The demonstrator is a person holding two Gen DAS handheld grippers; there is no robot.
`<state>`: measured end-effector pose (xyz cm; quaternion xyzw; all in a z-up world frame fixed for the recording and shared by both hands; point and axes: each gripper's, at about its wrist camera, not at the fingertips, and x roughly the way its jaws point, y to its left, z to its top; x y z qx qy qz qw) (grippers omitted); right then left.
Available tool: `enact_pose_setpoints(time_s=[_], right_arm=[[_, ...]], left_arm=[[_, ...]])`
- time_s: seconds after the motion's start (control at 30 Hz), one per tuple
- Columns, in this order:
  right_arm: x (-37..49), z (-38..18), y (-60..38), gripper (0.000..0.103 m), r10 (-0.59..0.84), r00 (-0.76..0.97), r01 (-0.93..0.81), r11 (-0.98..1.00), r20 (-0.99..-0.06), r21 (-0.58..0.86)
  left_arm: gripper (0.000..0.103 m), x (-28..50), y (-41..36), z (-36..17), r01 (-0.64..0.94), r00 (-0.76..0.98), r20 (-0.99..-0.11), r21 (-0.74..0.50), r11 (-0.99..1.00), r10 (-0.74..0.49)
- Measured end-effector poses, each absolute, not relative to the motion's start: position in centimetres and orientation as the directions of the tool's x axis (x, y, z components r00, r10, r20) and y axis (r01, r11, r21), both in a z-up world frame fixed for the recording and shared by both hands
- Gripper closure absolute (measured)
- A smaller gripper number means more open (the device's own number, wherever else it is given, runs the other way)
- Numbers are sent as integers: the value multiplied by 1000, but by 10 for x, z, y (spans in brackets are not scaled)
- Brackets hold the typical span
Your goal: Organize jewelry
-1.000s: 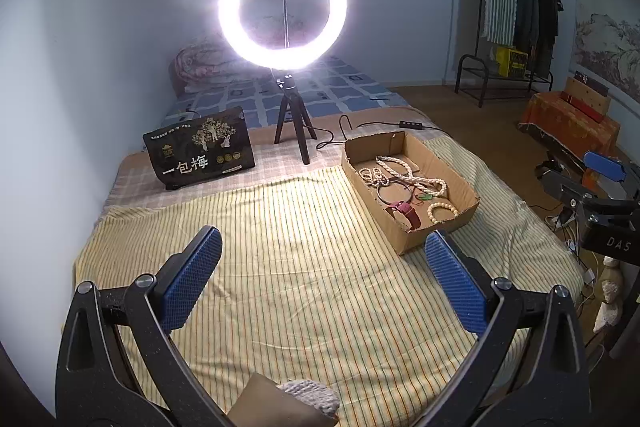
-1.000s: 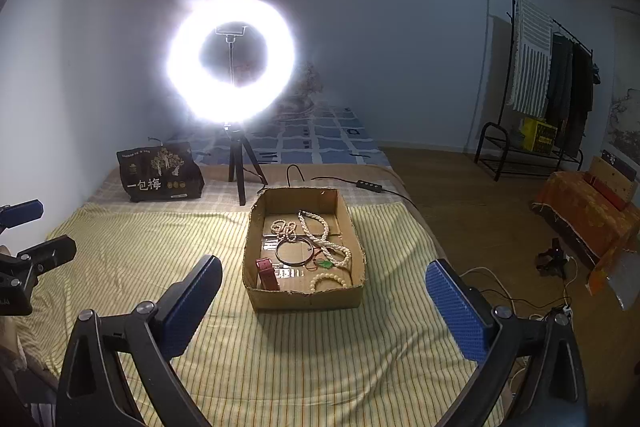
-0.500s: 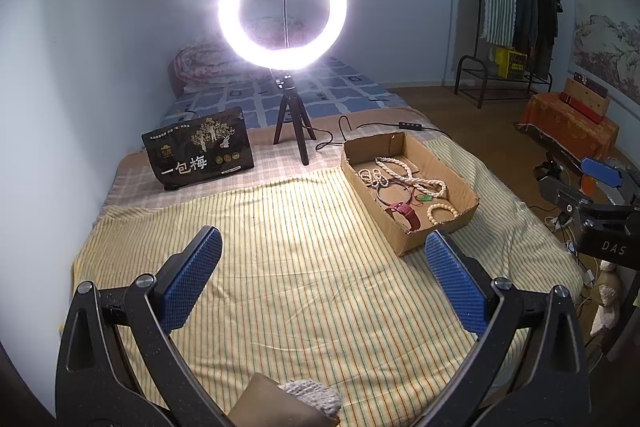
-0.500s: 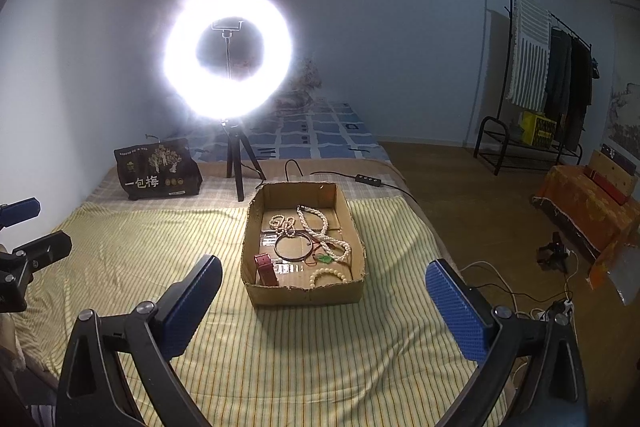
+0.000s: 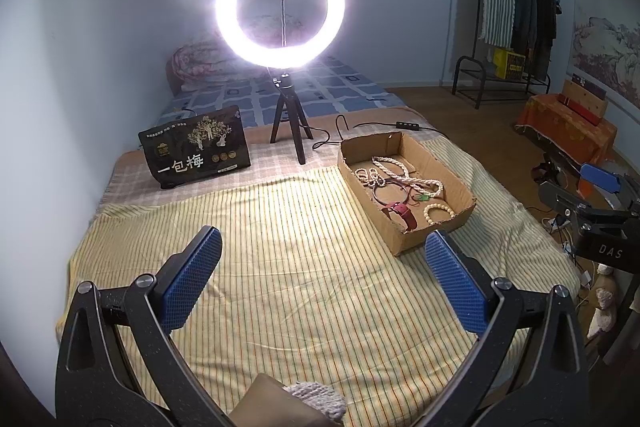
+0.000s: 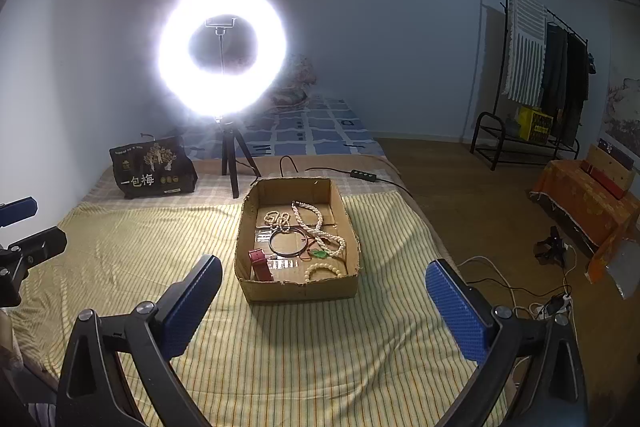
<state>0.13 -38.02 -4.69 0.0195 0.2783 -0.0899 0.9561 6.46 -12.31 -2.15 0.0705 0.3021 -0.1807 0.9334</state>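
An open cardboard box (image 6: 256,283) (image 5: 436,239) lies on the striped yellow bedspread. In it are pearl necklaces (image 6: 316,223) (image 5: 390,167), a dark ring bangle (image 6: 286,243), a bead bracelet (image 6: 324,271) (image 5: 438,213), a red strap (image 6: 260,263) (image 5: 400,213) and a green pendant (image 6: 319,254). My left gripper (image 5: 320,287) is open and empty above the bedspread, left of the box. My right gripper (image 6: 322,307) is open and empty, just in front of the box.
A lit ring light on a tripod (image 6: 222,67) (image 5: 280,3) stands behind the box, with its cable and switch (image 6: 364,175). A black printed bag (image 5: 194,157) (image 6: 152,169) stands at the back left. A clothes rack (image 6: 536,67) and cables on the floor (image 6: 552,303) are to the right.
The right gripper has moved closer to the box, which now looms larger in its view. The left gripper has barely moved.
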Motion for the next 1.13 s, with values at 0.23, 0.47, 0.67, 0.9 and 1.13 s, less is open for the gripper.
enact_pose_setpoints(time_s=[0.23,0.47,0.67,0.9,1.13], right_arm=[[0,-50,-380,0,-160,824,181,983,-544,-14],[0,-51,-380,0,-158,822,181,983,-547,-12],[1,-51,-380,0,-159,820,181,983,-550,-14],[1,-56,-380,0,-156,814,179,984,-560,-15],[2,-62,-383,0,-161,807,187,982,-569,-11]], left_arm=[[0,65,-124,-21,376,756,-584,17,926,-296],[0,65,-123,-20,374,758,-582,16,927,-295],[0,65,-123,-21,375,757,-583,15,927,-296],[0,65,-123,-21,369,762,-579,17,929,-291],[0,68,-120,-21,340,769,-574,-2,940,-280]])
